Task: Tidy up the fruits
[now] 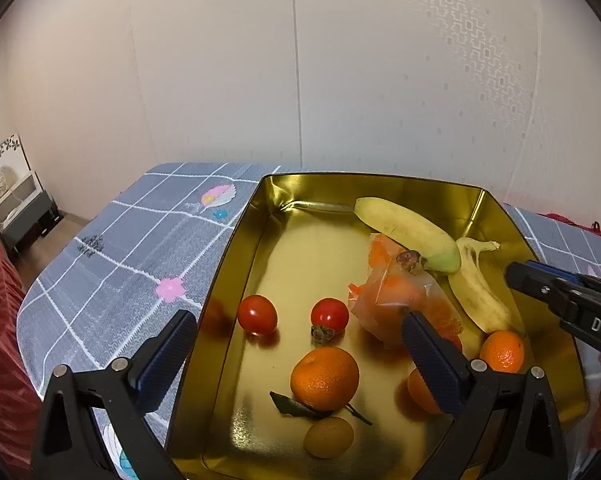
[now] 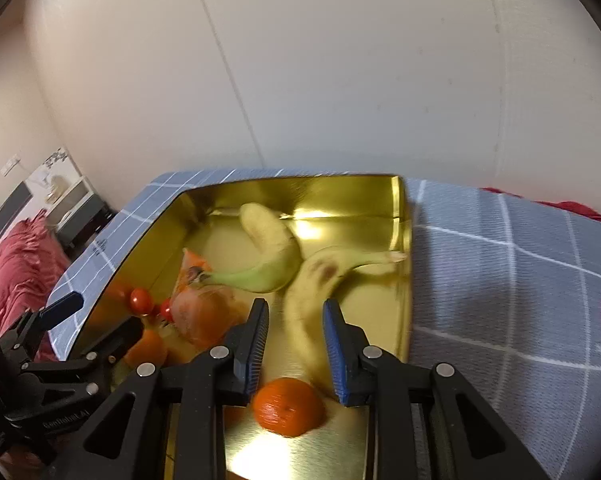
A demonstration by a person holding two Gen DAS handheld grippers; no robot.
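Observation:
A gold metal tray (image 1: 220, 300) (image 2: 404, 240) holds the fruit. Inside lie a green-tipped banana (image 1: 408, 232) (image 2: 268, 248), a second banana (image 1: 476, 296) (image 2: 304, 320), a plastic bag of orange pieces (image 1: 392, 300) (image 2: 204, 316), two red tomatoes (image 1: 257, 314) (image 1: 329, 315), tangerines (image 1: 324, 378) (image 1: 502, 350) (image 2: 288, 406) and a small brown fruit (image 1: 328, 436). My left gripper (image 1: 296, 320) hangs wide open above the tray's near left part, holding nothing. My right gripper (image 2: 295, 308) (image 1: 512, 272) straddles the second banana, jaws narrowed, with a gap showing on the left side.
The tray sits on a grey-blue checked cloth (image 1: 120, 248) (image 2: 500, 280) with flower patches. Red fabric (image 1: 0, 300) lies beyond the left edge. A pale wall stands close behind, and a white cabinet (image 1: 16, 196) is on the floor at far left. A dry leaf (image 1: 296, 404) lies under the front tangerine.

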